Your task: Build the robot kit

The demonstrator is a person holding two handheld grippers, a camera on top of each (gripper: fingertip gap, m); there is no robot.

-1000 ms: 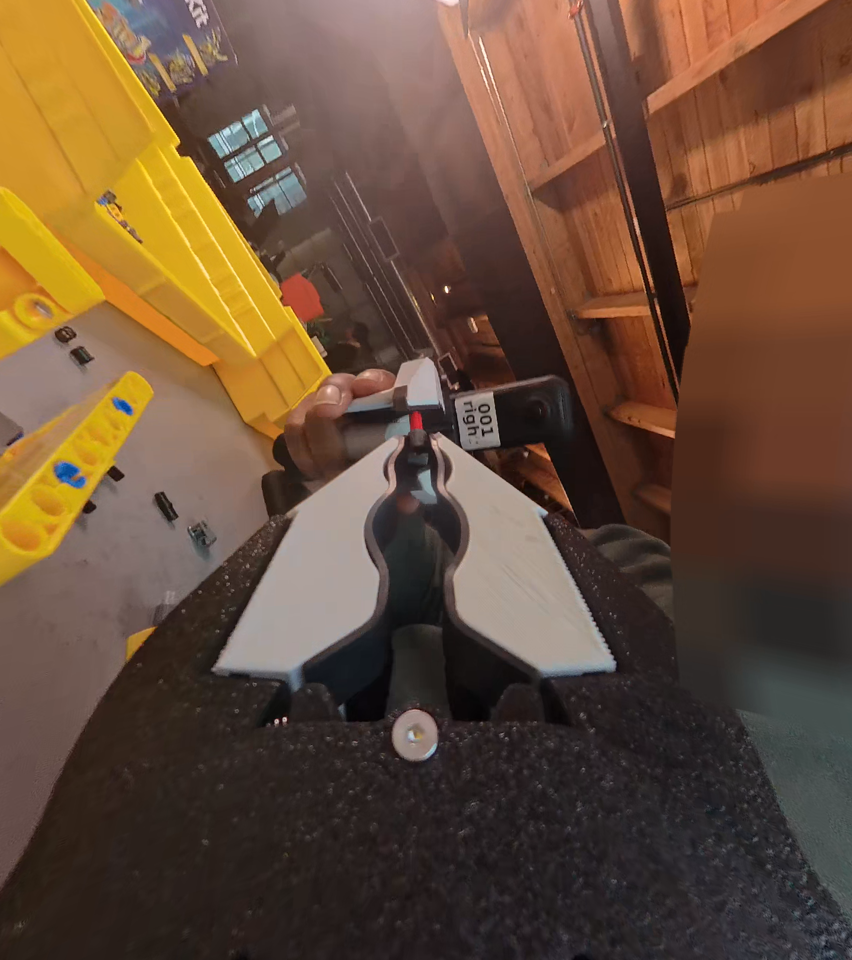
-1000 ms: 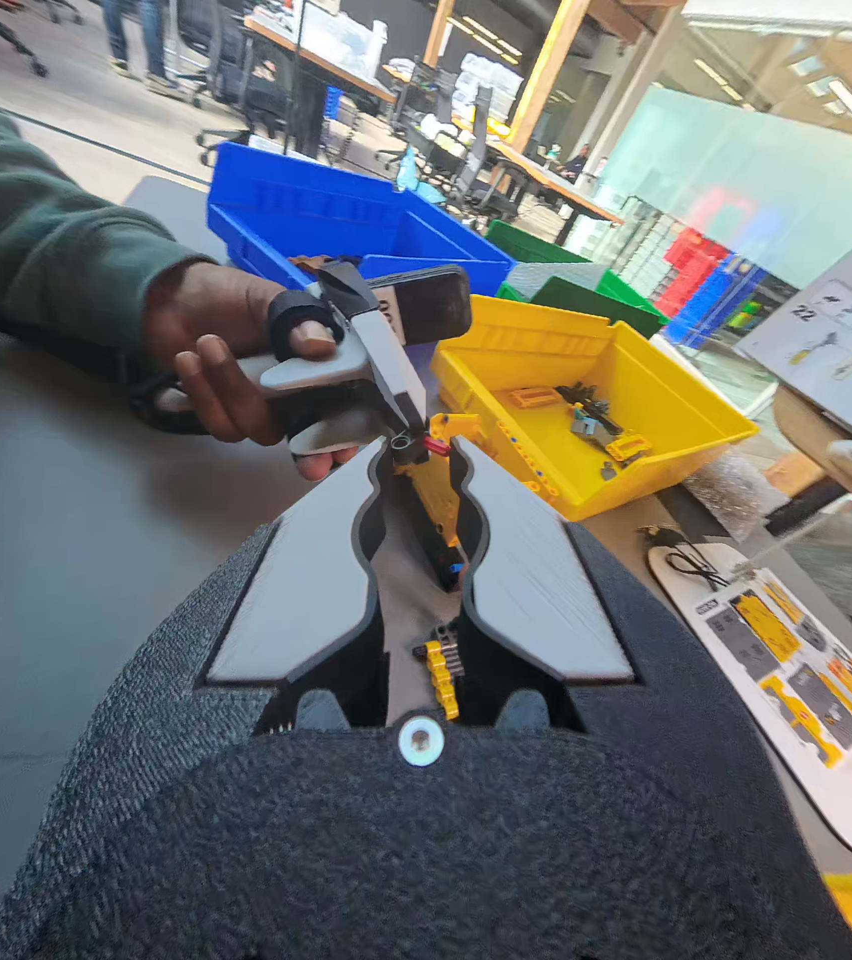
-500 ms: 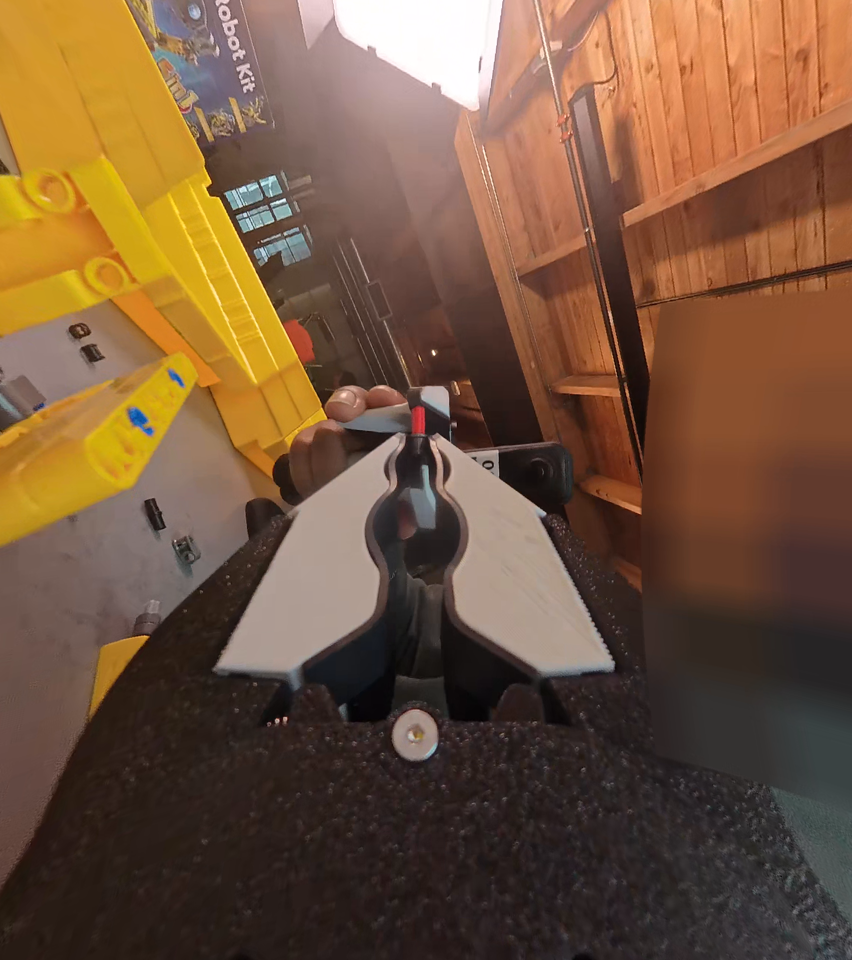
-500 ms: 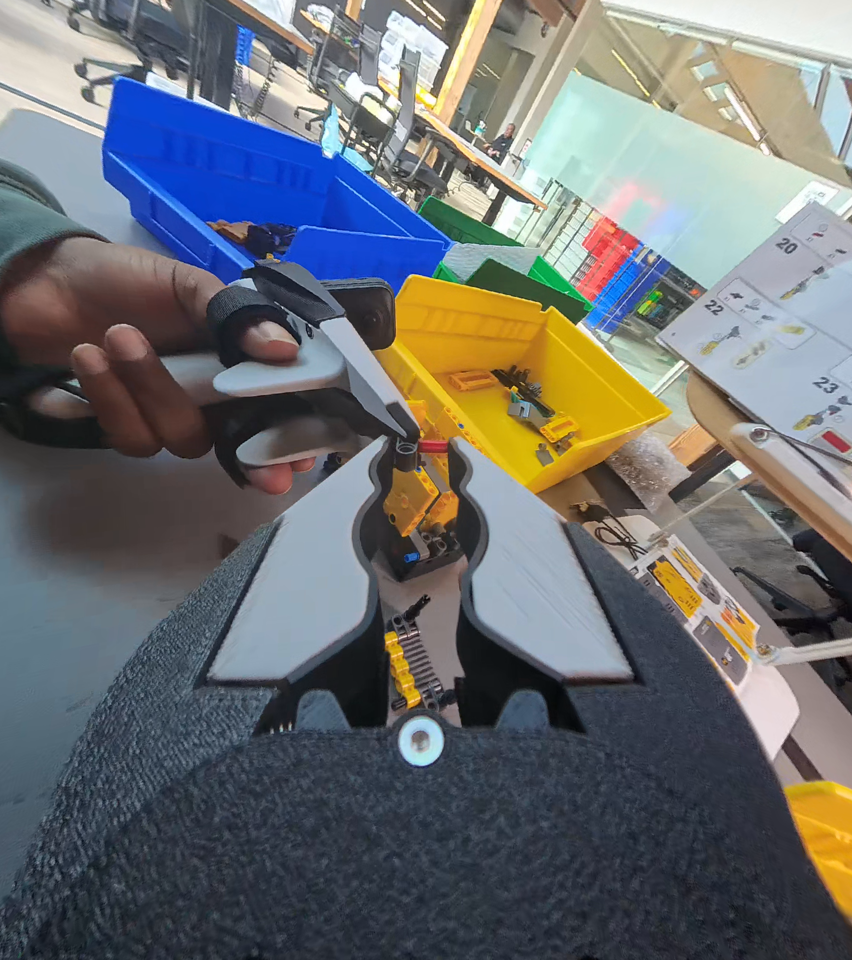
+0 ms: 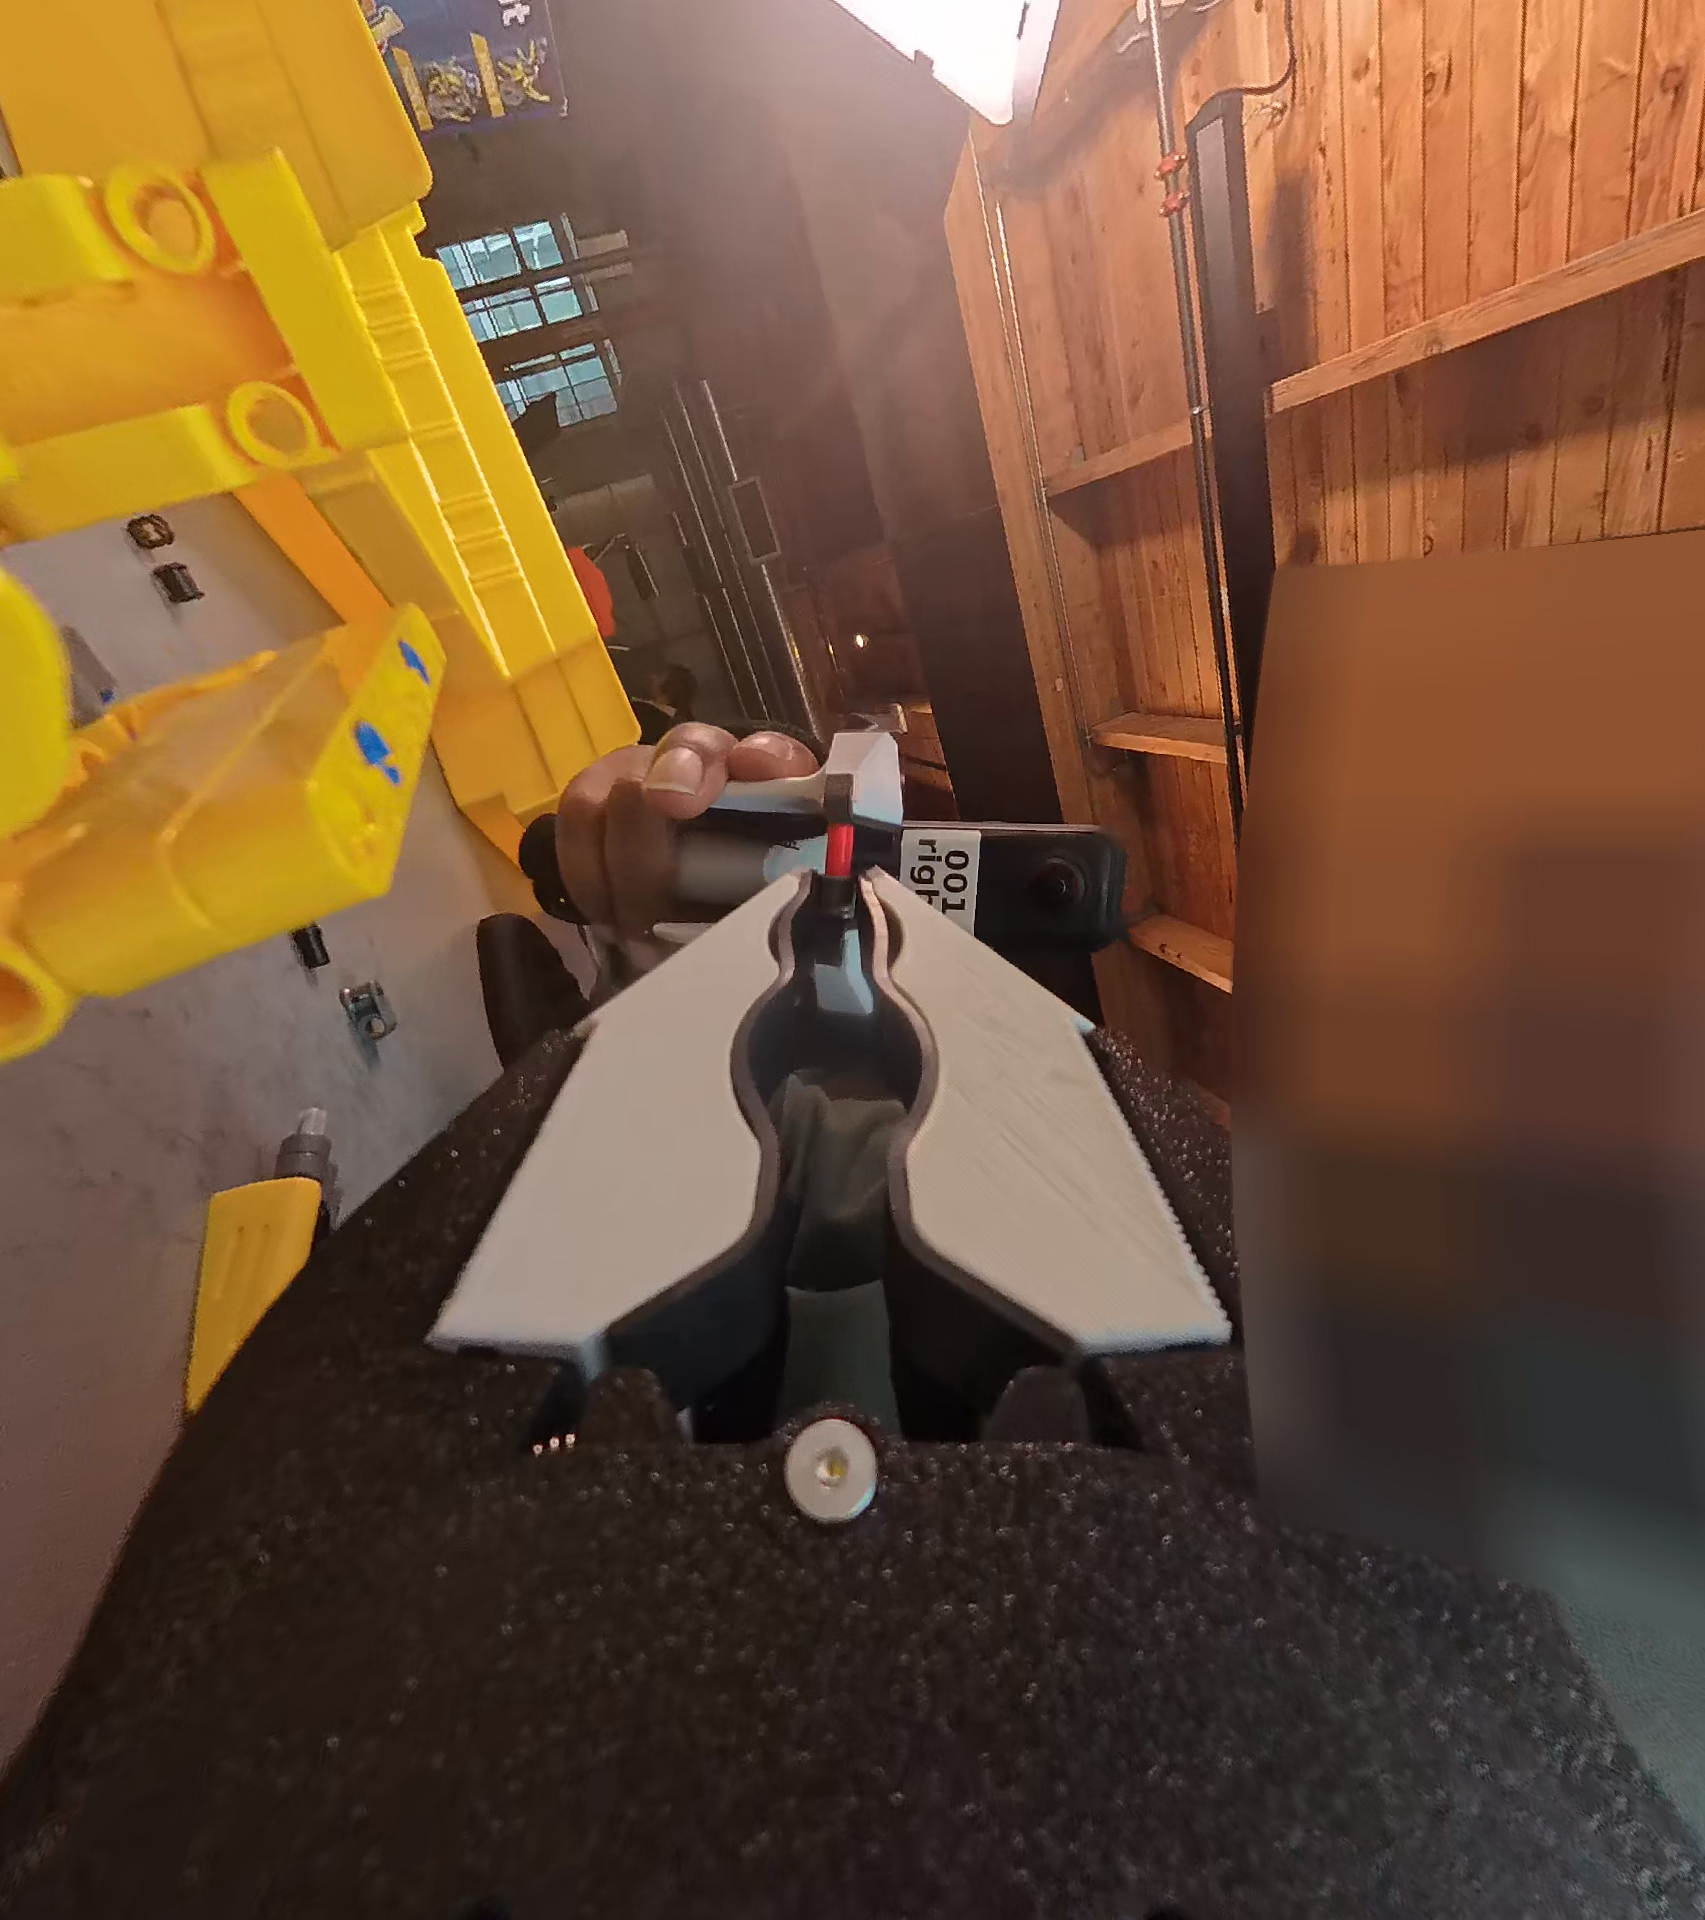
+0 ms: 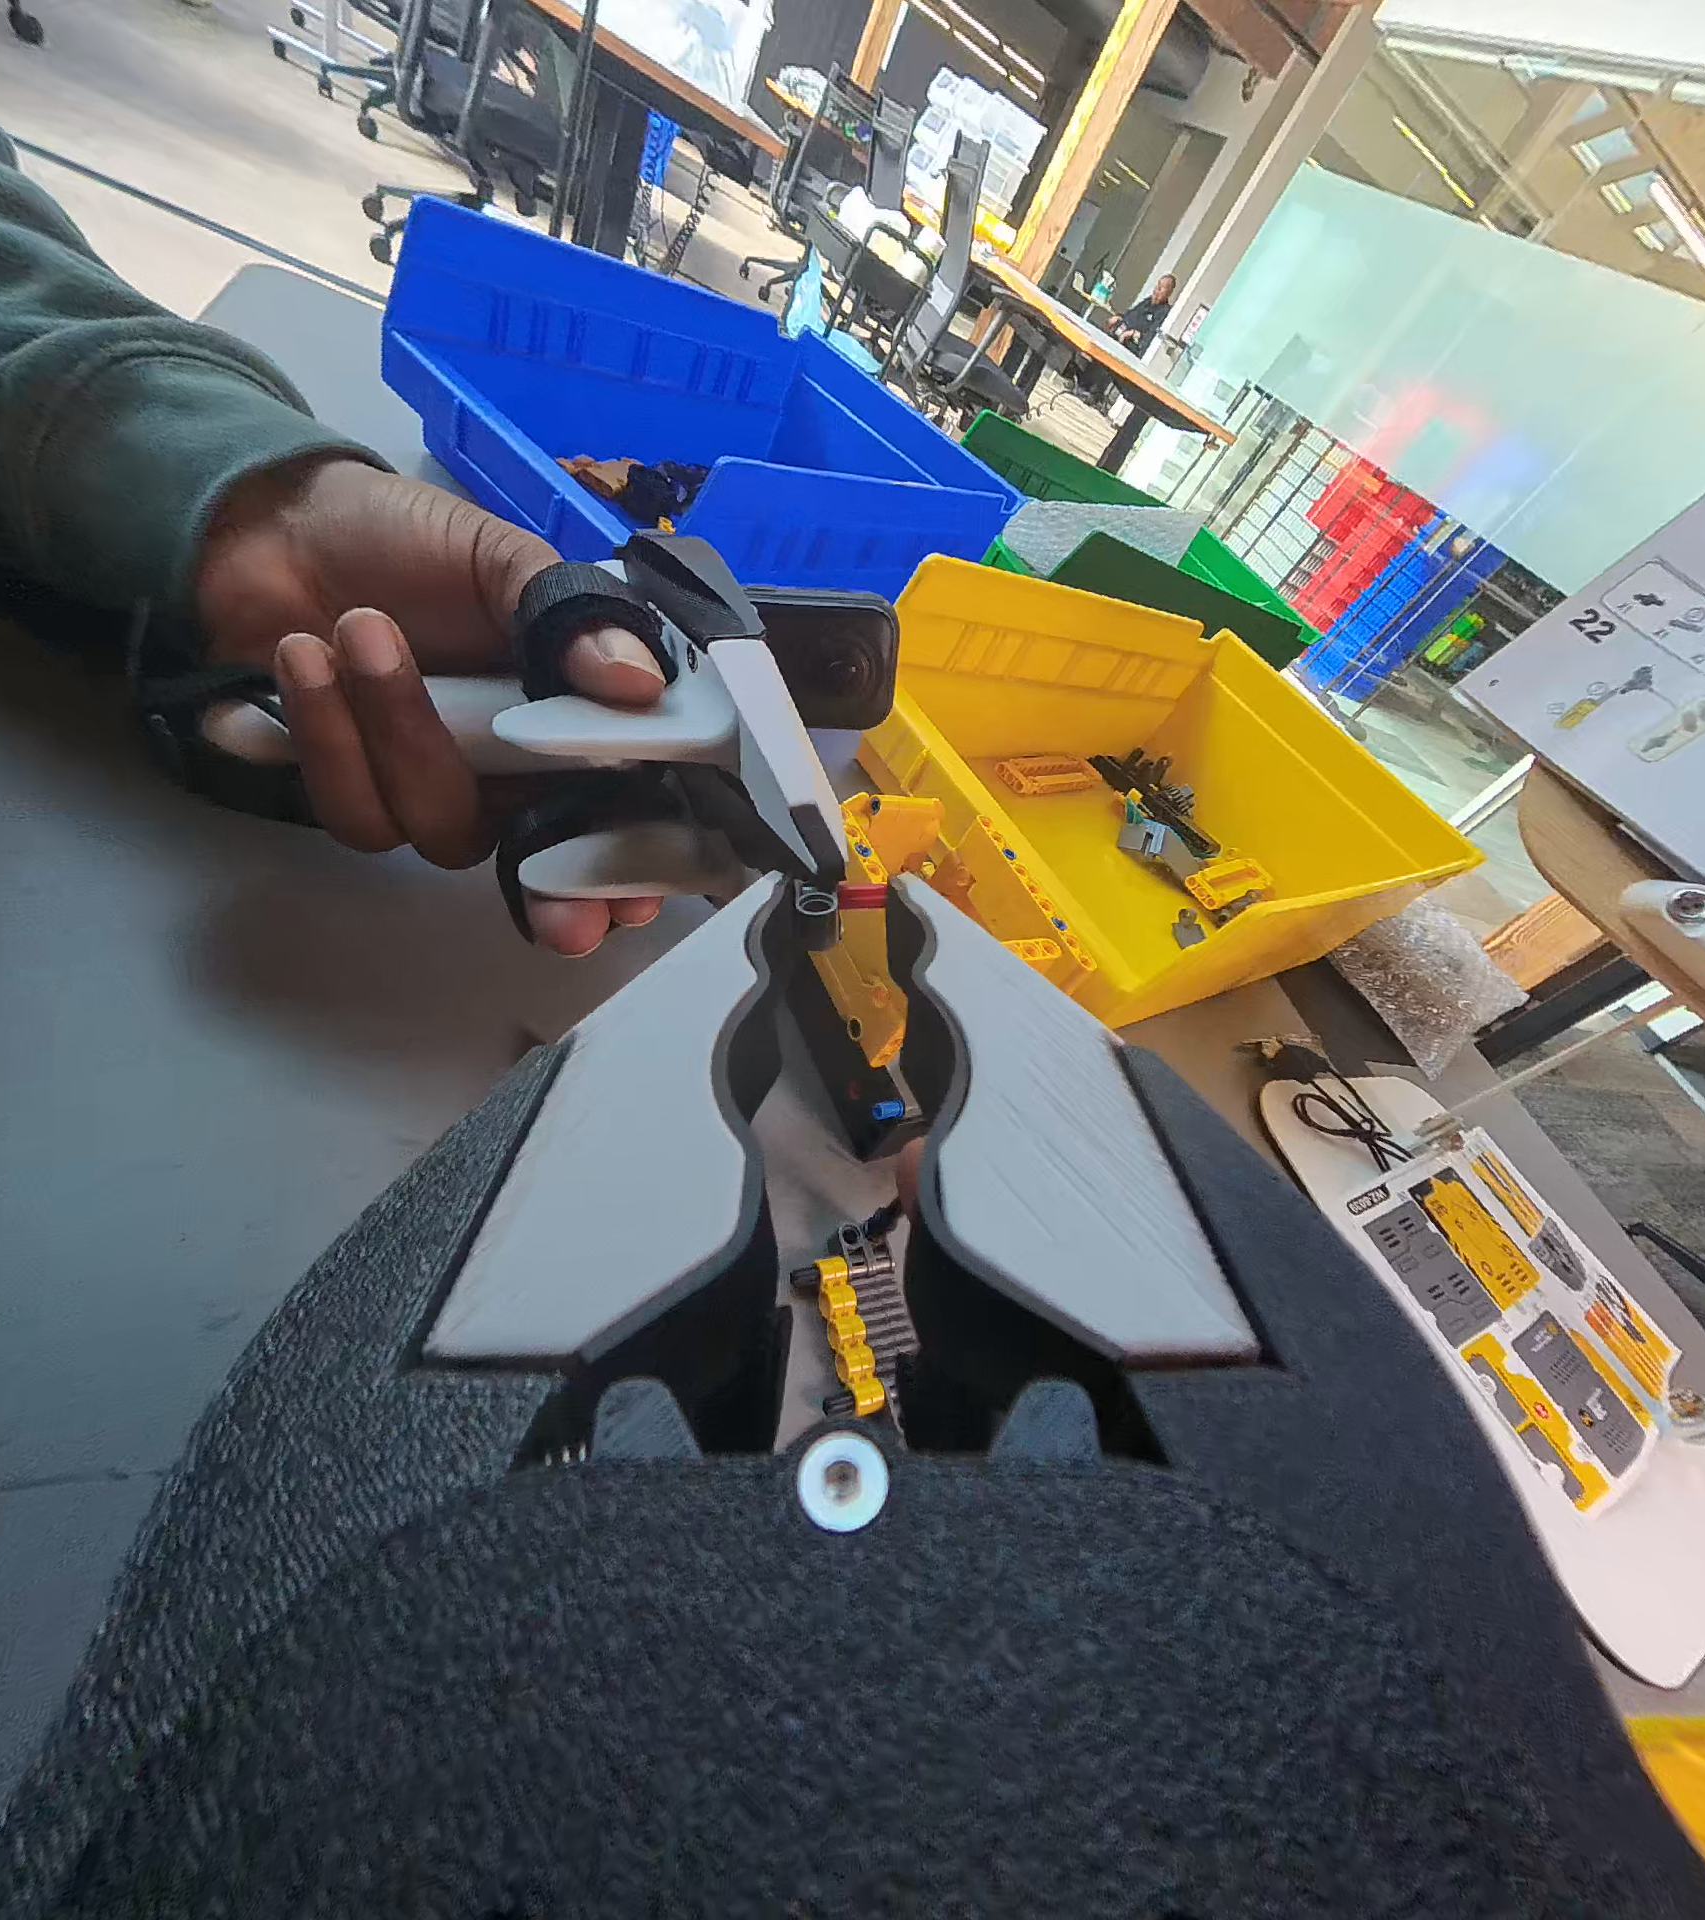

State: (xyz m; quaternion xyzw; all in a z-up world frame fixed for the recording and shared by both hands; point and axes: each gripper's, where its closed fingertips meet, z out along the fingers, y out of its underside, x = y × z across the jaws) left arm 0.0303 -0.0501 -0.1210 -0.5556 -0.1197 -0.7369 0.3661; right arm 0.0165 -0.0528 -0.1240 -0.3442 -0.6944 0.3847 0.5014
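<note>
Open grey tabletop (image 6: pixel 152 1039) left. Ahead, crowded: yellow plastic bin (image 6: pixel 1191 790) right of tips, blue plastic bin (image 6: pixel 619 364) behind, yellow brick assembly (image 6: pixel 863 997) between.

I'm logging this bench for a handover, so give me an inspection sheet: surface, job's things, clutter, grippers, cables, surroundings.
Surface: grey table, bare on the left.
Job's things: small red pin with a grey connector between both gripper tips; yellow brick model beneath.
Clutter: yellow bin with loose parts, blue bin, green bin, instruction booklet, sticker sheet, bubble wrap.
Grippers: left gripper shut on the red pin; right gripper nearly closed around pin and connector, grip unclear.
Cables: black cord on a white board.
Surroundings: office chairs, desks, wooden wall.
</note>
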